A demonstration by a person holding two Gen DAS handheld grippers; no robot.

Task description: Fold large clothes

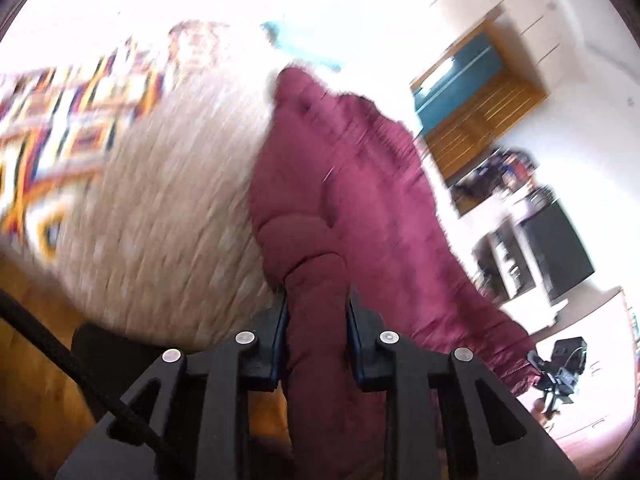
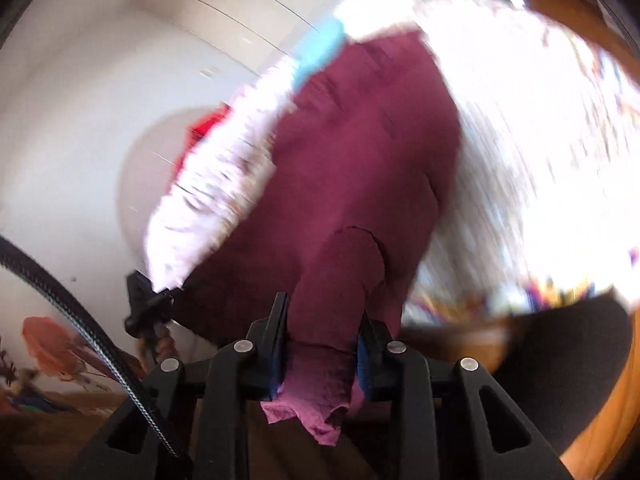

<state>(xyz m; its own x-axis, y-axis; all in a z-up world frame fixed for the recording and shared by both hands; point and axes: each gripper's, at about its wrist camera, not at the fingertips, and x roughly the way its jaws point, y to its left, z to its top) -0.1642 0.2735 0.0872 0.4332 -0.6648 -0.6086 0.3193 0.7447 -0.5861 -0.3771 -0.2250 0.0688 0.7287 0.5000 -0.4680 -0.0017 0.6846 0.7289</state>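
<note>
Left gripper (image 1: 316, 300) pinching maroon cotton garment (image 1: 340, 184) | right gripper (image 2: 322, 312) likewise | cloth's long axis stretches ahead across cream woven bedspread (image 1: 160, 208)

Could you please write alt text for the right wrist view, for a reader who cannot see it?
The right gripper is shut on a bunched edge of a maroon garment, which stretches away over a pale bedspread. The picture is motion-blurred.
</note>
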